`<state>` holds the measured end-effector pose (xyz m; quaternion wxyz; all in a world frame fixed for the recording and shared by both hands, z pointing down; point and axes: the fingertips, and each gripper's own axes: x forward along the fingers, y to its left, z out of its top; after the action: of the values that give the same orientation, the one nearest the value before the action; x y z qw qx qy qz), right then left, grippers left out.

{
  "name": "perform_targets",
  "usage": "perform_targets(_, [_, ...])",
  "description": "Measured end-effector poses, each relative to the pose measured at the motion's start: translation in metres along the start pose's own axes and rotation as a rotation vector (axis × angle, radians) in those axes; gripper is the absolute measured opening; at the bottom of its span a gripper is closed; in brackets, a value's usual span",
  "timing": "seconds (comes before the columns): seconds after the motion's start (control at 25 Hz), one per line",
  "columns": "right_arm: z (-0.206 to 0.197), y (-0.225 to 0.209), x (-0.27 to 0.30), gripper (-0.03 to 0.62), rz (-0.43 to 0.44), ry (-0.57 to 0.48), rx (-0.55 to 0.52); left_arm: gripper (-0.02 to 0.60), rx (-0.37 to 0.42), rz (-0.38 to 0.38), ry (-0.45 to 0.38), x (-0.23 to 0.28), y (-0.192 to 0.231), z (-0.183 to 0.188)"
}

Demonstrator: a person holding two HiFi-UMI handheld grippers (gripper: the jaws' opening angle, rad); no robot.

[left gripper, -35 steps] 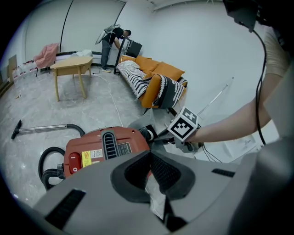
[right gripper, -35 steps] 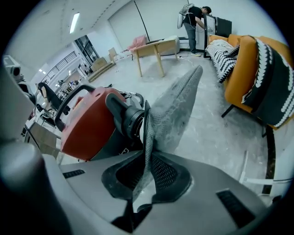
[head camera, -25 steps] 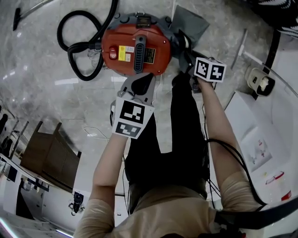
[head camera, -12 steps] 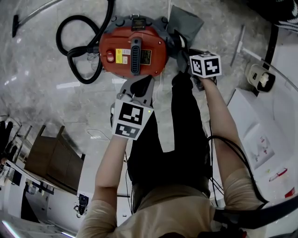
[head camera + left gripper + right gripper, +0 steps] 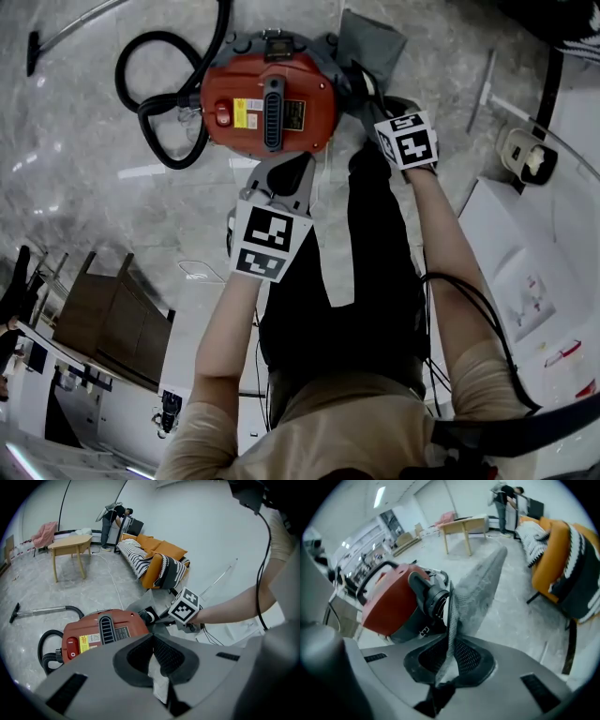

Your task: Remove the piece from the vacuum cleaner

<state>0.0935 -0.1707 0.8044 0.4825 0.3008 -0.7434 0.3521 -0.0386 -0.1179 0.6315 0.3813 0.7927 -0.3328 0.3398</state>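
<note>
Red canister vacuum cleaner (image 5: 267, 103) with a looped black hose (image 5: 150, 98), standing on a grey marbled floor (image 5: 84, 216). The grey fabric dust bag (image 5: 480, 588) sits at the black round outlet (image 5: 433, 599) on the side of the canister nearest the right gripper (image 5: 451, 641). That gripper's jaws, which have just been closing, pinch a fold of the bag between their pads. The left gripper (image 5: 153, 654) is held just short of the red lid, its jaws pressed together at the tips and clear of the vacuum.
</note>
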Motion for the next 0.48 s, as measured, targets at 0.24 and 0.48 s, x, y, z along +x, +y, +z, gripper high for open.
perform_targets(0.24, [-0.0043, 0.0001, 0.001, 0.035, -0.036, 0.013, -0.074, 0.003, -0.006, -0.004, 0.011, -0.0006, 0.0014, -0.0009])
perform_targets(0.48, [-0.0015, 0.0006, 0.0017, 0.035, -0.107, -0.014, -0.141, 0.003, 0.006, 0.017, 0.003, -0.0038, 0.0071, 0.0011])
